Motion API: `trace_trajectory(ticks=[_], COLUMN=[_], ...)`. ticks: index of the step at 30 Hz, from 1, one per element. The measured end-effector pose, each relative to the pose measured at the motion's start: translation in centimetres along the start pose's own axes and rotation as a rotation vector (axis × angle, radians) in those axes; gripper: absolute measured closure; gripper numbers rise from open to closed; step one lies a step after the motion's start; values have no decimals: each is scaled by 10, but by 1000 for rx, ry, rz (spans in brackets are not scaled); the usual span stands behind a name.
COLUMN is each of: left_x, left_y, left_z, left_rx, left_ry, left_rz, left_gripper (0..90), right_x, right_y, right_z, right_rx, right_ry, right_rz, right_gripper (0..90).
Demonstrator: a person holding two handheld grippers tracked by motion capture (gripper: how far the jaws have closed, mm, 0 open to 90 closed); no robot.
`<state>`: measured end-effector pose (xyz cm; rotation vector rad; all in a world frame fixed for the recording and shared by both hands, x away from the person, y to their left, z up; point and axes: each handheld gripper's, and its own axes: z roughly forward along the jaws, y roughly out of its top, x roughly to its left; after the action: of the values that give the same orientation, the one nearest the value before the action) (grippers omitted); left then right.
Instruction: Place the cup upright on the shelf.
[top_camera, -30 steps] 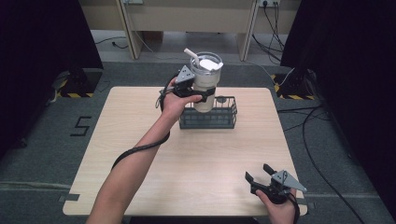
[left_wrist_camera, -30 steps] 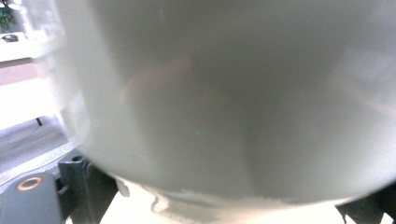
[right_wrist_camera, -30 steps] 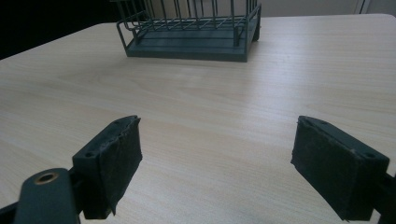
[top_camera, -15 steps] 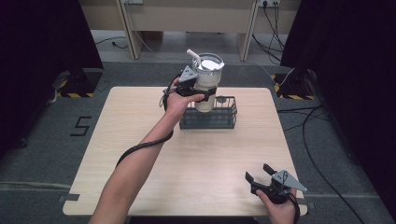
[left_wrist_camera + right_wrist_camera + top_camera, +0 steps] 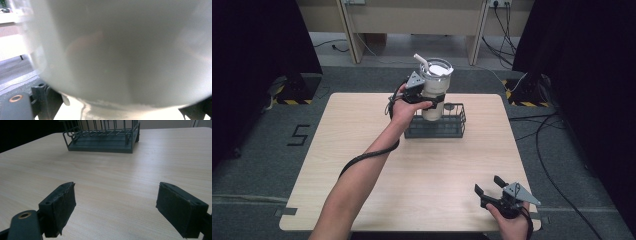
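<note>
A clear tumbler (image 5: 433, 90) with a white lid and a straw is held upright above the dark wire rack (image 5: 447, 129) at the table's far middle. My left gripper (image 5: 428, 101) is shut on the tumbler's side; in the left gripper view the tumbler (image 5: 120, 50) is a pale blur right against the camera. My right gripper (image 5: 491, 186) rests open near the table's front right edge, nothing between its pads (image 5: 61, 205). In the right gripper view the wire rack (image 5: 105, 137) stands far ahead.
The light wooden table (image 5: 362, 150) has bare room across its middle and left. Cables lie on the grey floor to the right. Bench legs stand beyond the far edge.
The tumbler has risen slightly in my left gripper, a little higher above the rack. The right gripper has stayed put.
</note>
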<state>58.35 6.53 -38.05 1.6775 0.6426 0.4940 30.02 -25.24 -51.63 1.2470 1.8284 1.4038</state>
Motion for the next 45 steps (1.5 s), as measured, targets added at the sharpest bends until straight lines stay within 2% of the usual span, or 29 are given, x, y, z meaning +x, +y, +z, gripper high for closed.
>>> trace_trajectory(ticks=[11, 15, 26, 45], left_x=[4, 5, 3, 1], left_y=[-4, -7, -23, -39], left_z=[3, 6, 12, 15], left_rx=[13, 14, 53, 69], left_ry=[7, 9, 5, 16], left_rz=[-5, -20, -20, -30], left_gripper=[102, 102, 102, 101], right_x=[0, 0, 0, 0], right_y=[0, 0, 0, 0], right_z=[0, 0, 0, 0], right_rx=[2, 1, 3, 5], right_ry=[4, 4, 6, 8], right_rz=[4, 1, 3, -3], right_gripper=[161, 160, 161, 161])
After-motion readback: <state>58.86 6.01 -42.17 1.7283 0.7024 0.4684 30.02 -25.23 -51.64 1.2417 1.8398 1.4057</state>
